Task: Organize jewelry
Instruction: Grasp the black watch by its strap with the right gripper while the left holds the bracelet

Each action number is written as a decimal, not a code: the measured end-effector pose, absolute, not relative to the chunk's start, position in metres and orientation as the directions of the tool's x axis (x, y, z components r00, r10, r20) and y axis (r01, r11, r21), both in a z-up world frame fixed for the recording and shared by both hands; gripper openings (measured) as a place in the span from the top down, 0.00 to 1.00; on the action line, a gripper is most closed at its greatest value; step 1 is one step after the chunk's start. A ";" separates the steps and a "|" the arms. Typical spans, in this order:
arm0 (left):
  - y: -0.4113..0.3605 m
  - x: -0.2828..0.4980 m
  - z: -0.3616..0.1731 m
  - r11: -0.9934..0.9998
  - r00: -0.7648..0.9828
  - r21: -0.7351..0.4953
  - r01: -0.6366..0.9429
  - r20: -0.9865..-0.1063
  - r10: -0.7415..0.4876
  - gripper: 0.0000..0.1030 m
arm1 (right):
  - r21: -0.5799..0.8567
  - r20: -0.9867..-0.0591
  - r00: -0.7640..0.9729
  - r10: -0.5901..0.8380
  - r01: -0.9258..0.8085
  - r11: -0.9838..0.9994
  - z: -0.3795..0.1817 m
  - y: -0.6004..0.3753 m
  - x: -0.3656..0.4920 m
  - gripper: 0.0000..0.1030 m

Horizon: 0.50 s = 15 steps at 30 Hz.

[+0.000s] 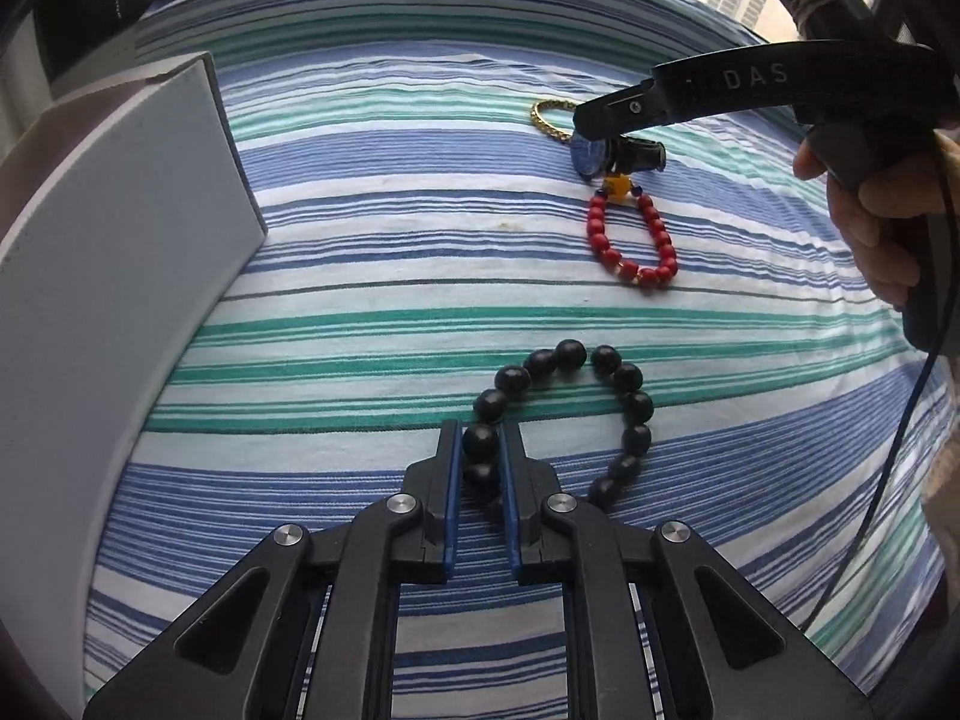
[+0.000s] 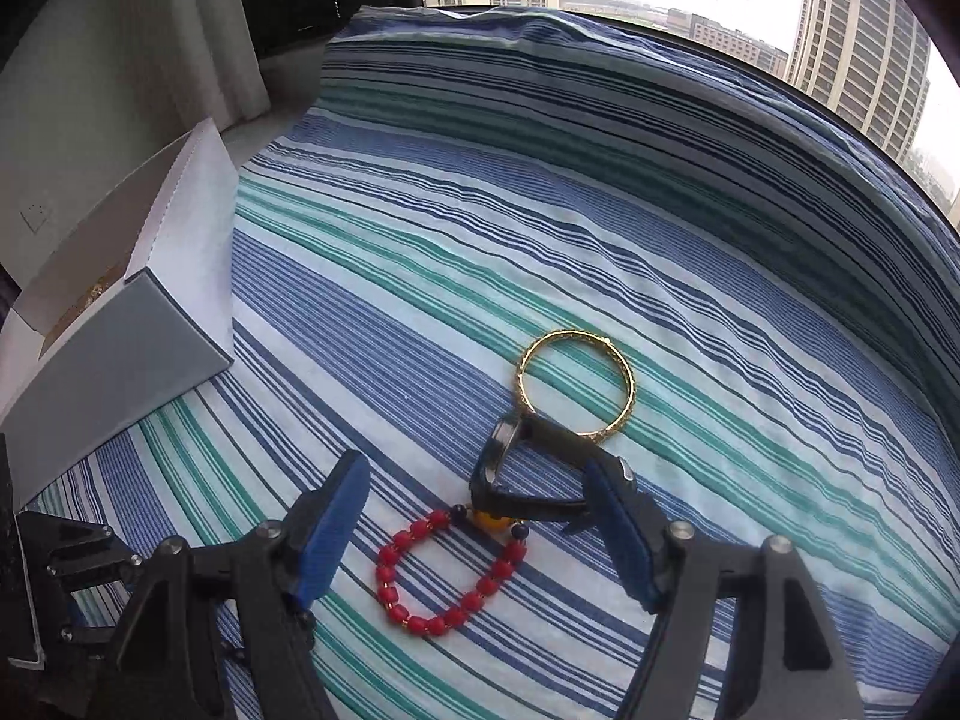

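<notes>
**Bead strand pinched at one end, watch tangled with two neighbours**

While the left gripper (image 1: 480, 450) is closed on two beads of the black bead bracelet (image 1: 564, 414), the left wrist view shows the remainder of the loop lying slack on the striped bedsheet (image 1: 372, 240), curving off to the right of the fingers. The hold sits out near the fingertips on round, glossy beads, so I judge they could squirt out of the blue pads (image 1: 454, 480) on a fast lift, and the hanging loop could swing and catch on the wall of the white cardboard box (image 1: 120, 228) at left rather than dropping inside. Farther off, the right gripper (image 1: 606, 120) hangs over the watch (image 1: 618, 156), which touches the red bead bracelet (image 1: 630, 234); a gold bangle (image 1: 549, 120) lies just beyond.

From the right wrist view, the right gripper (image 2: 480, 516) is spread wide and holds nothing, its fingers straddling the watch (image 2: 510, 462). The watch strap overlaps the gold bangle (image 2: 576, 384) and its lower end rests on the red bead bracelet (image 2: 450, 576) at the yellow bead (image 2: 489, 521). Closing here could, I think, trap that bead or drag the bangle along. The white cardboard box (image 2: 132, 348) stands open well to the left, something gold faintly visible inside.
</notes>
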<state>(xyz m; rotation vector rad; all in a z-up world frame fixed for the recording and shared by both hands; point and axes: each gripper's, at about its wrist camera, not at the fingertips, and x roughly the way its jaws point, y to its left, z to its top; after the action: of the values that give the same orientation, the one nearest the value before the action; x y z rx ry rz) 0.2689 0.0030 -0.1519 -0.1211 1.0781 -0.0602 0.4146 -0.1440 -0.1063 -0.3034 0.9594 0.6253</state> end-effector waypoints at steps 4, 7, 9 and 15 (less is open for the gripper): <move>0.019 0.266 -0.151 0.987 0.464 -0.155 -0.029 -0.877 -0.124 0.90 | 0.017 -0.890 0.344 0.300 -0.631 0.775 -0.120 -0.126 0.437 0.44; 0.024 0.271 -0.150 0.986 0.466 -0.161 -0.039 -0.876 -0.125 0.90 | 0.016 -0.933 0.274 0.233 -0.616 0.787 -0.131 -0.117 0.445 0.75; 0.023 0.269 -0.147 0.986 0.472 -0.158 -0.045 -0.874 -0.119 0.90 | -0.010 -0.939 0.280 0.198 -0.599 0.801 -0.135 -0.115 0.444 0.82; 0.032 0.263 -0.132 0.989 0.492 -0.130 -0.069 -0.867 -0.080 0.90 | 0.047 -0.893 0.349 0.285 -0.557 0.829 -0.106 -0.140 0.405 0.86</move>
<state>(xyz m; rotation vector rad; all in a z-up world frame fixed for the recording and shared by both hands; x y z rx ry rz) 0.2631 0.0315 -0.1321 -0.1548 1.0572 -0.0069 0.4049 -0.1396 -0.1064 -0.2855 1.0859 0.5551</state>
